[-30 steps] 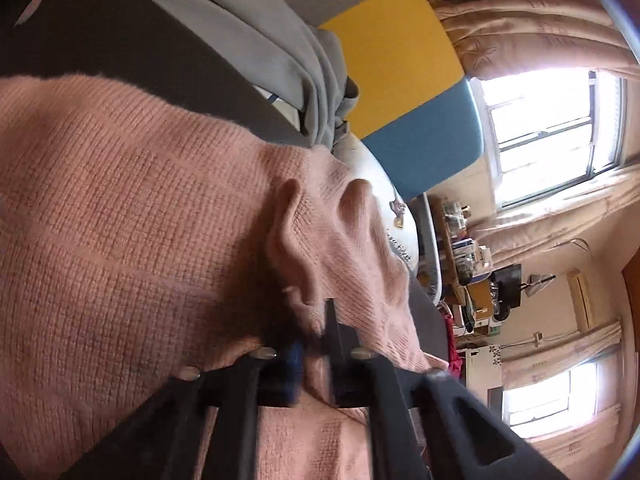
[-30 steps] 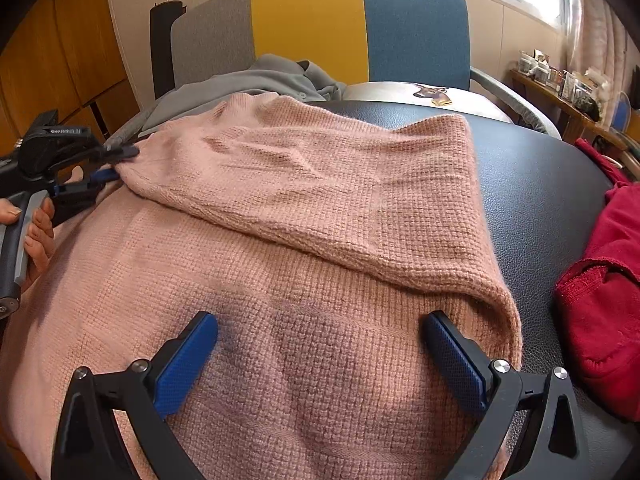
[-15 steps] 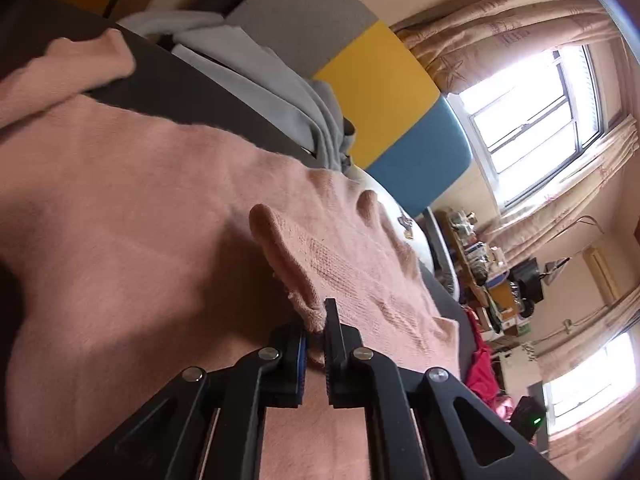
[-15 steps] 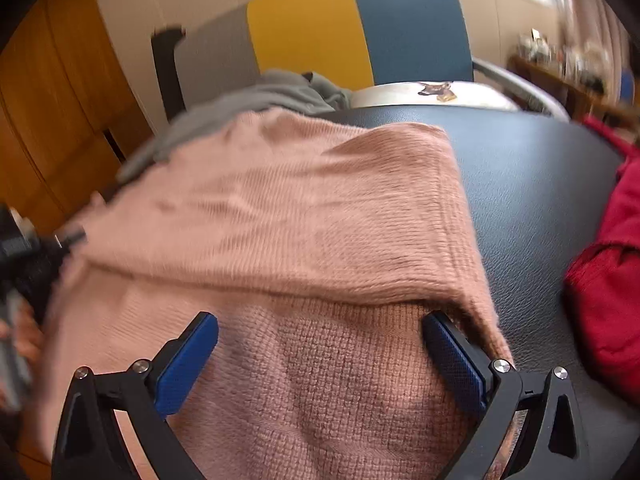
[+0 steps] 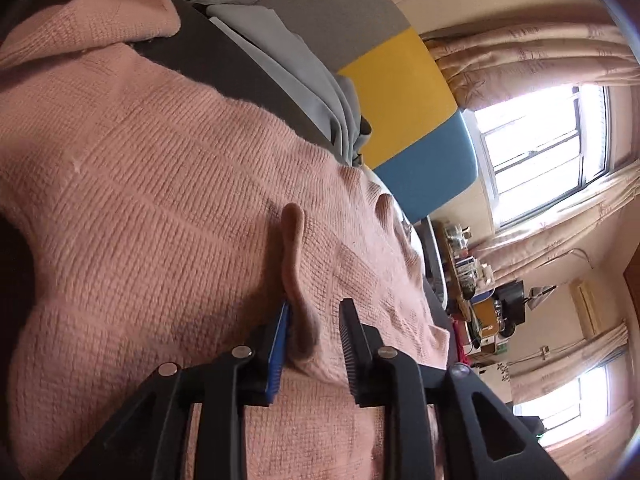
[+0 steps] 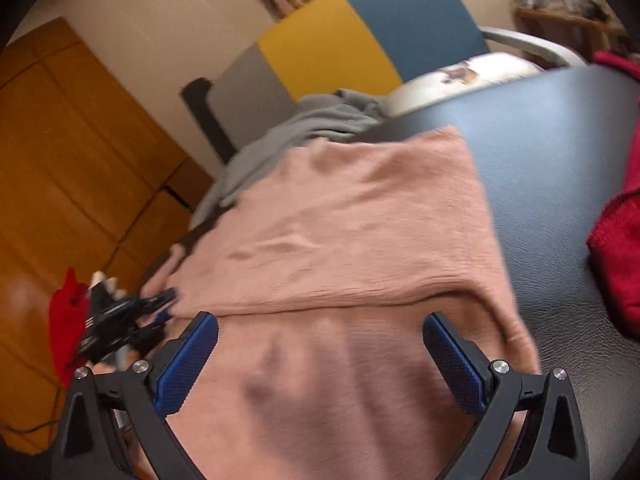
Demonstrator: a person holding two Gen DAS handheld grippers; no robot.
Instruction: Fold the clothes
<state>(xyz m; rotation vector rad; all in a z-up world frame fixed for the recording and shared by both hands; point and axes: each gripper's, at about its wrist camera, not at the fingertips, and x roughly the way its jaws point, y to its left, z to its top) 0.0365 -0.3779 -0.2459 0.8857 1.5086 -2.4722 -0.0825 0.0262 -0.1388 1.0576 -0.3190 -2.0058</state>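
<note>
Garment: a pink knitted sweater is spread on the black surface, its far part already laid back over the near part, so that a straight fold edge runs across the middle.
Left tongs: parted by a narrow gap; a raised ridge of the sweater stands between the jaws and touches the blue pad, but it is not pinched. In the right wrist view these tongs are seen at the sweater's left edge, beside the fold.
Right tongs: spread wide above the near part of the sweater; nothing is held.
Step in hand: the first fold is judged to be laid, with the cloth let go by the left tongs.
Next move: a fresh grip is called for, probably on a side edge or the near hem, so that a further fold can be made; both layers should be caught together, and the ridge by the left tongs smoothed.
Nearby: a grey garment lies at the far edge of the surface, a red garment to the right, and a chair in grey, yellow and blue stands behind.
Writing: no brand, label or legible writing can be made out; the right wrist view is blurred.
</note>
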